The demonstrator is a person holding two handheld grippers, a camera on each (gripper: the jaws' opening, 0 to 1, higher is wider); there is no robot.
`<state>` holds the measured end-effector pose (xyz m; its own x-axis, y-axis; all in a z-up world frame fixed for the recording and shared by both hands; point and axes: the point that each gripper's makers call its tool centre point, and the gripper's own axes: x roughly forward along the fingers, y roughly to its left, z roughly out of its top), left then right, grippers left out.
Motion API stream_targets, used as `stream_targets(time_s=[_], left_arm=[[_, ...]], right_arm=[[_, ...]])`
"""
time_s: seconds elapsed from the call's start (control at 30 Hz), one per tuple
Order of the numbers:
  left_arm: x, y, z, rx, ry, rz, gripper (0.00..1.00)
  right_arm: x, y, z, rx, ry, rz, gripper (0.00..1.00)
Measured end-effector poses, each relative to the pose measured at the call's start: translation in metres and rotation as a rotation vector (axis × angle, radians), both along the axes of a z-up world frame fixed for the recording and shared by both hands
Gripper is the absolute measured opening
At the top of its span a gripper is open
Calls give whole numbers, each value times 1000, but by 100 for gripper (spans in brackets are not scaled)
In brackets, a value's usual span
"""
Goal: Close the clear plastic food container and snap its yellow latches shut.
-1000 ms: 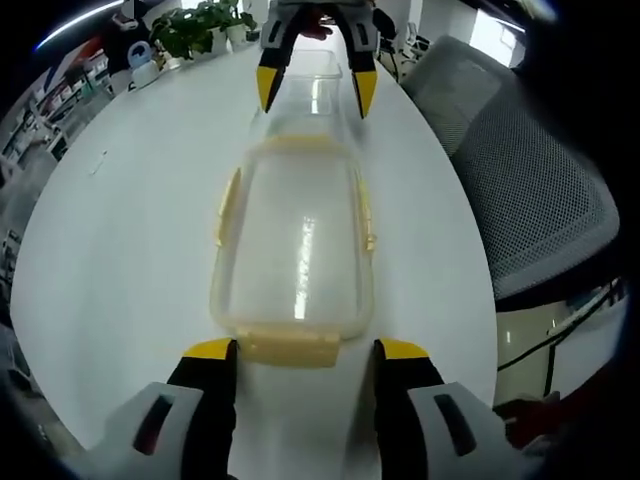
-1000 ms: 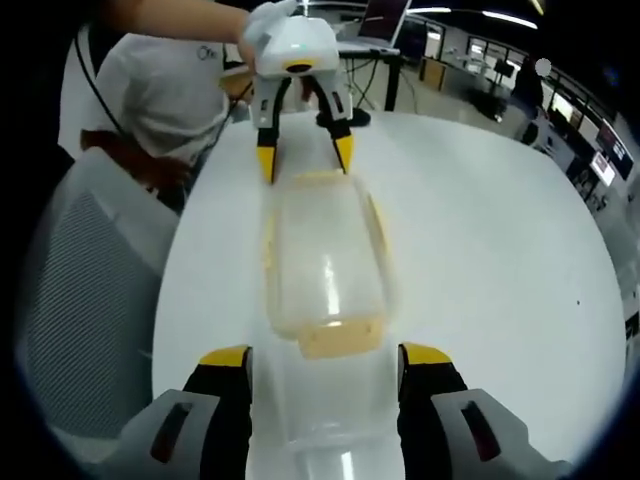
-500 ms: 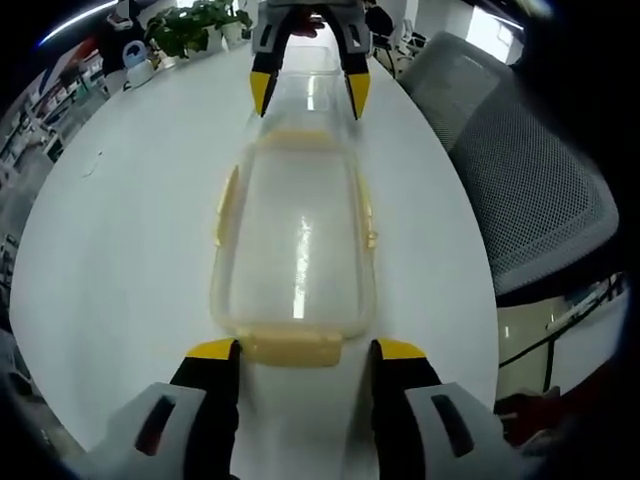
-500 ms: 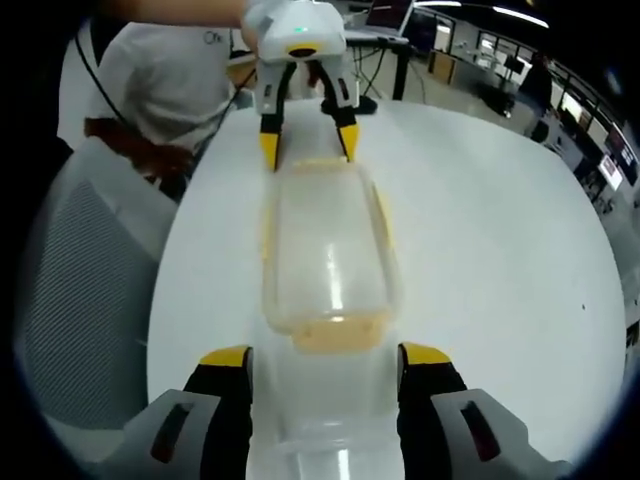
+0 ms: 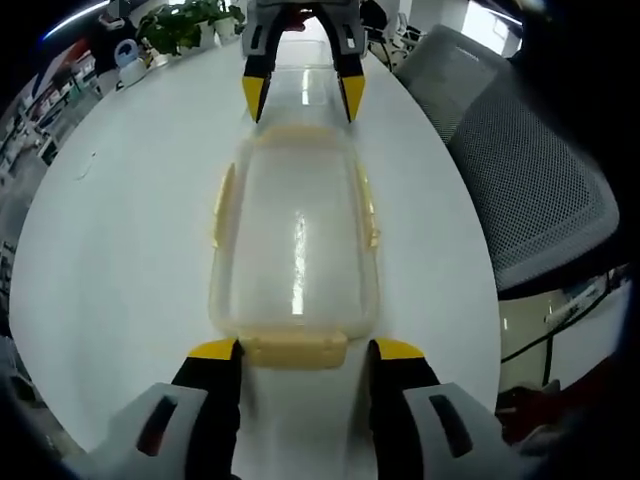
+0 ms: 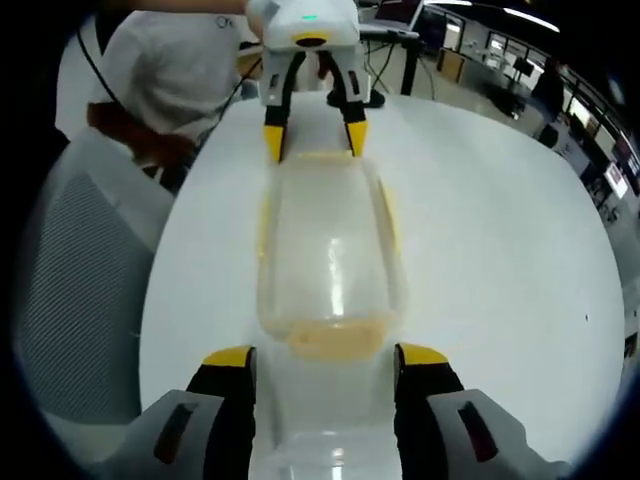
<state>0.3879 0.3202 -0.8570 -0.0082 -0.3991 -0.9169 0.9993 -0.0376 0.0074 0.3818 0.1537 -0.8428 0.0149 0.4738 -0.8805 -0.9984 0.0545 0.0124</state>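
both grippers (image 5: 297, 350) (image 6: 325, 357) gape wide, holding nothing; lid's on container (image 5: 295, 235); next i press end latch (image 5: 294, 349) at 6 o'clock.

the clear plastic food container (image 5: 295, 235) lies lengthwise on the white counter (image 5: 120, 230) ahead of me, lid resting on top. its yellow latches (image 5: 293, 349) run along the end and long sides, flaring outward.

Clear glossy plastic container (image 5: 296, 235); matt white table (image 5: 120, 250)
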Motion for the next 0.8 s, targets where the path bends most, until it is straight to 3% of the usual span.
stream_targets(time_s=[0.8], left_arm=[[2,-1,-1,9,-5,5,49]], right_arm=[[2,4,-16,-67,-12,28,46]])
